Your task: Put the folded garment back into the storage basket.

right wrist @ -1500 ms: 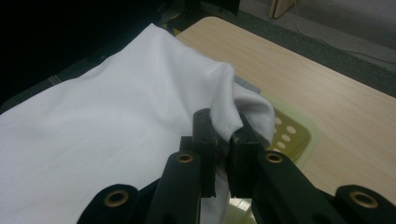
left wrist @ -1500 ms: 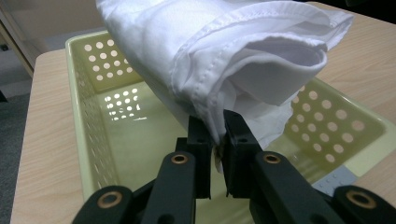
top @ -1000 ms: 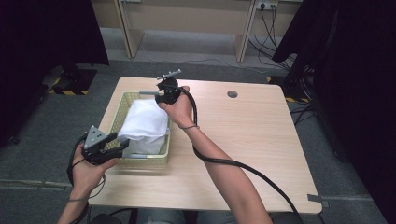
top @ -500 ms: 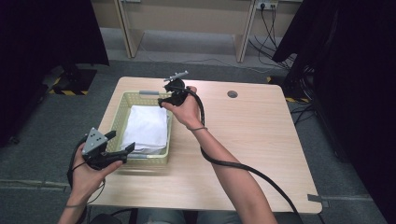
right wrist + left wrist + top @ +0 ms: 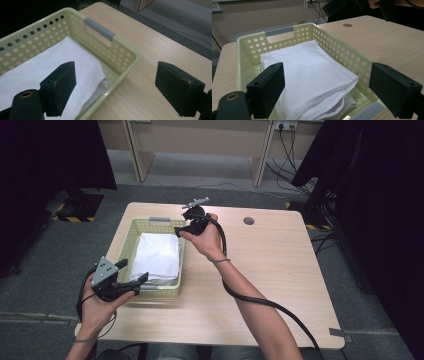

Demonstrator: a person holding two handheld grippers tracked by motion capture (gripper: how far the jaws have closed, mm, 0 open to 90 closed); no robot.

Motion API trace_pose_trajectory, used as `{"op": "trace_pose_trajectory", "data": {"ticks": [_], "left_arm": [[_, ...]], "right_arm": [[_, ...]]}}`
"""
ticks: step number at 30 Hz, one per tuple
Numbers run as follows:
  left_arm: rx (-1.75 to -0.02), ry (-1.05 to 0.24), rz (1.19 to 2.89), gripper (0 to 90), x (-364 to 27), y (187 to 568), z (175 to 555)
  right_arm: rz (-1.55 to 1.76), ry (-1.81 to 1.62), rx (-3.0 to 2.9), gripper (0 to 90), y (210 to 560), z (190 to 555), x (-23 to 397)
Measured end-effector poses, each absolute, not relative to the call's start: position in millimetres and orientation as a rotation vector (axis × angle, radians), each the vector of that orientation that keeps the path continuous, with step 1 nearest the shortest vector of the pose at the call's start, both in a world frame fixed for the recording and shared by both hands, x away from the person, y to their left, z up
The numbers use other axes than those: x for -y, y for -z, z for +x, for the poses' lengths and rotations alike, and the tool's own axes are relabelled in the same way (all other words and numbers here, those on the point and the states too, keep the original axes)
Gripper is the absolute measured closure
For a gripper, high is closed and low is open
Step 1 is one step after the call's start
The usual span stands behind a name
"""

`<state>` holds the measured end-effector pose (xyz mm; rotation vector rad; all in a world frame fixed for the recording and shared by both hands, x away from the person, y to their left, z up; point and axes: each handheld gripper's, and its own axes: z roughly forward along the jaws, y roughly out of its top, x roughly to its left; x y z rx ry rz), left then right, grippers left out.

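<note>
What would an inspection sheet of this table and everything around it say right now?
Surface: wooden table, round hole near the far edge.
Job's things: folded white cloth lying inside the yellow basket.
Clutter: nothing seen.
Grippers: left tool and right tool have just been opening; nothing between the jaws.
Cables: black cable trails along the right forearm.
Surroundings: grey floor, black curtains, desk legs behind.

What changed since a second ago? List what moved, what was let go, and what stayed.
The folded white cloth, bunched up higher a second ago, now lies flat in the pale yellow perforated plastic basket. Both grippers have let it go: the jaws of the left gripper and the right gripper have just been opening and stand apart, with nothing gripped. The basket and the light wooden table stayed put.
</note>
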<state>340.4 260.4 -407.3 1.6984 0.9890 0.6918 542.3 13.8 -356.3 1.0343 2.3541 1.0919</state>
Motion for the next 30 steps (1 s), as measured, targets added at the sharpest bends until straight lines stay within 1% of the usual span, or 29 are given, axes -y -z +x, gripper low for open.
{"op": "trace_pose_trajectory", "data": {"ticks": [10,30], "left_arm": [[-0.973,-0.668,1.691,13.1,-255.5,408.9,338.8],[-0.951,-0.686,1.689,13.7,-251.1,412.7,330.8]], "right_arm": [[1.029,-1.102,-2.346,17.0,353.8,533.2,-3.5],[1.059,-1.106,-2.323,16.5,352.3,523.7,22.4]]}}
